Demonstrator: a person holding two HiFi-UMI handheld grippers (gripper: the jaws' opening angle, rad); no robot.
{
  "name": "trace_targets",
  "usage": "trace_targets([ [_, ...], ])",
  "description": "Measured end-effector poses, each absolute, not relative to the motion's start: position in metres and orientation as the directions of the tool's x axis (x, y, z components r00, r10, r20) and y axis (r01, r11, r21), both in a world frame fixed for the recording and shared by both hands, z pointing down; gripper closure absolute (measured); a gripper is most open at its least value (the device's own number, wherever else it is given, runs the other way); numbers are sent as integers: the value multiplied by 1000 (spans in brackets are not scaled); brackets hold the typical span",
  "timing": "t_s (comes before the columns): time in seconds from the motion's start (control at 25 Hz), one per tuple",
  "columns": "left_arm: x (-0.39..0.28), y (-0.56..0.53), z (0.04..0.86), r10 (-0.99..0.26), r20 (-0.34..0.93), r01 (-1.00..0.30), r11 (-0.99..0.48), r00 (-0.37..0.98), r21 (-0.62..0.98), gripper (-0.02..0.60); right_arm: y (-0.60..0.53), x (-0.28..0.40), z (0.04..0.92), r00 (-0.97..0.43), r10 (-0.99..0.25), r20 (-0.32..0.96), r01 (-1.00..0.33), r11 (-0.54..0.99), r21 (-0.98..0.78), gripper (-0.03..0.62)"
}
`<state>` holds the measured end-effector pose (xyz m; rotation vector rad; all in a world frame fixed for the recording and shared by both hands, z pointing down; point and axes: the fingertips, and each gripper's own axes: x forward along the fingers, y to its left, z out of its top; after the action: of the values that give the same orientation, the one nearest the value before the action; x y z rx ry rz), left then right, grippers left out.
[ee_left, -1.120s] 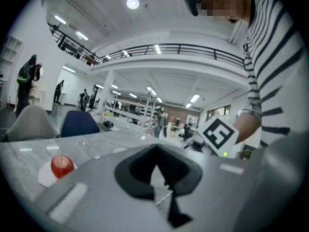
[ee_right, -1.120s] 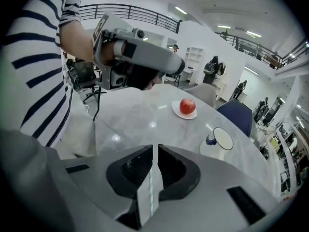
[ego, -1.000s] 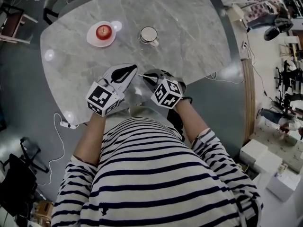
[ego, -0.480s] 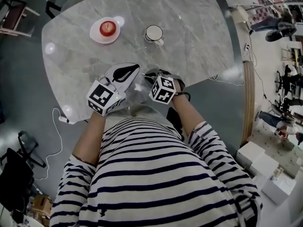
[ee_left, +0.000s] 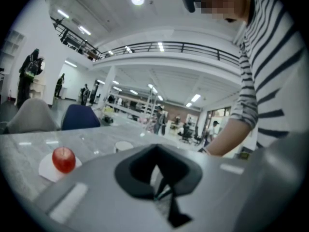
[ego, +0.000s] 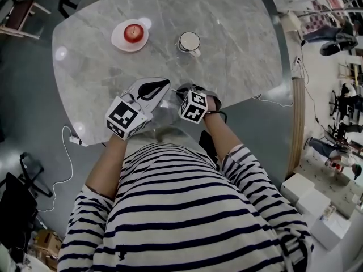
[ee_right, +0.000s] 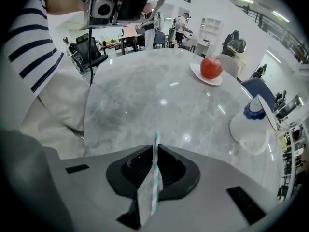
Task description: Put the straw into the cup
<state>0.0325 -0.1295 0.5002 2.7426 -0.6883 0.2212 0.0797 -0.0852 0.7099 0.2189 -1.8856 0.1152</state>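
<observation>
A green-and-white striped straw (ee_right: 155, 151) sticks out from between the jaws of my right gripper (ee_right: 155, 167), which is shut on it. White paper wrapper hangs round its near end. The white cup (ego: 189, 41) stands upright further back on the table, and shows at the right of the right gripper view as the cup (ee_right: 248, 128). In the head view my right gripper (ego: 181, 89) and left gripper (ego: 165, 85) sit tip to tip near the table's front edge. My left gripper (ee_left: 158, 190) is shut, with a thin pale strip, seemingly wrapper paper, pinched in it.
A red apple (ego: 134, 33) lies on a small white plate (ego: 121, 39) at the back left of the marble table (ego: 238, 44). A cable (ego: 67, 152) hangs off the front left edge. Chairs stand beyond the far side.
My right gripper has rolled a little and edged closer to the left one. The left gripper has hardly moved. The head view has shifted slightly.
</observation>
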Motion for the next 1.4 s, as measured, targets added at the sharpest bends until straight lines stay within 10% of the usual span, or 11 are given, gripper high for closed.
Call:
trace_targets([
  [1.4,32,-132,496,-418,235,-471,-845,877,254,575,-89,77,716,-263,-75,962,-221,975,15,585],
])
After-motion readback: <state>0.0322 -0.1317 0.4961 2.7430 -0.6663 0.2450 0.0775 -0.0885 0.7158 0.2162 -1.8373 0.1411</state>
